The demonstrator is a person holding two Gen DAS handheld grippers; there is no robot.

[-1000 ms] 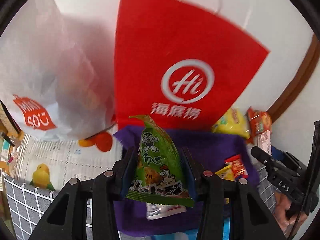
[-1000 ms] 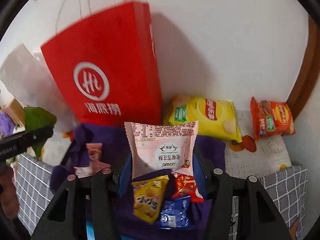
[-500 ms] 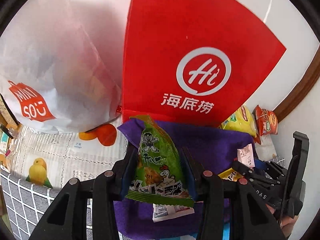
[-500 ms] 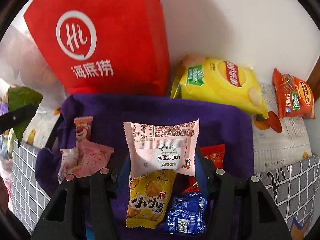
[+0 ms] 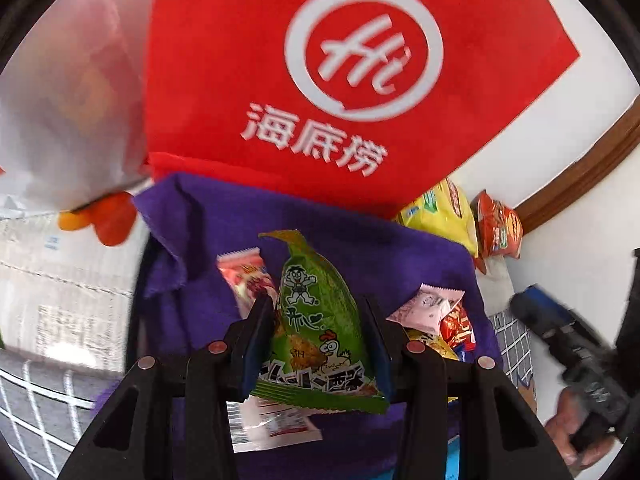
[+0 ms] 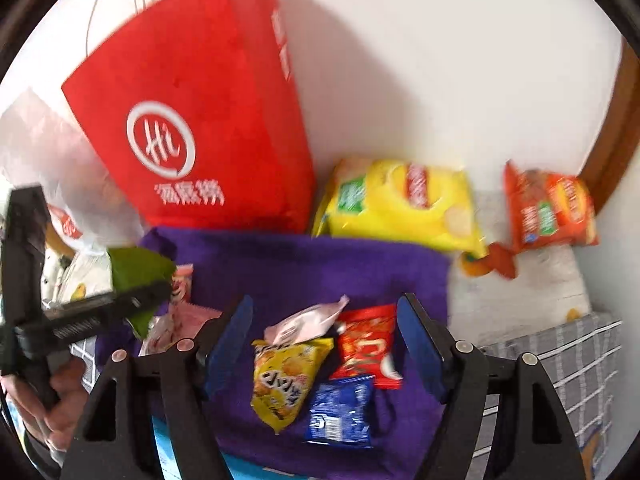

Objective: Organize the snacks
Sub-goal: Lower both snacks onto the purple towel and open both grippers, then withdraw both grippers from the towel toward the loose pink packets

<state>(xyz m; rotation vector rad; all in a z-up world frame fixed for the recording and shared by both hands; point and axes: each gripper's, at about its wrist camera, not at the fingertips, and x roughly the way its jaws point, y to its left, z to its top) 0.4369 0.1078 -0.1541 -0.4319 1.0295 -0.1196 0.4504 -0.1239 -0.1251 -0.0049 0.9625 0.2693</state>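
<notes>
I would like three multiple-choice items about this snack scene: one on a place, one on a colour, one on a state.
1. Where does the pink packet lie?
A. on the purple cloth
B. inside the red bag
C. on the yellow chip bag

2. What colour is the packet between the left gripper's fingers?
A. blue
B. green
C. orange

3. How is the right gripper?
A. shut on the pink packet
B. shut on a blue packet
C. holding nothing

Key: 1 A, the pink packet rests among small packets on the cloth. 2 B, the green packet is clamped between both fingers. 3 C, its fingers are opening and stand apart, touching no packet.
</notes>
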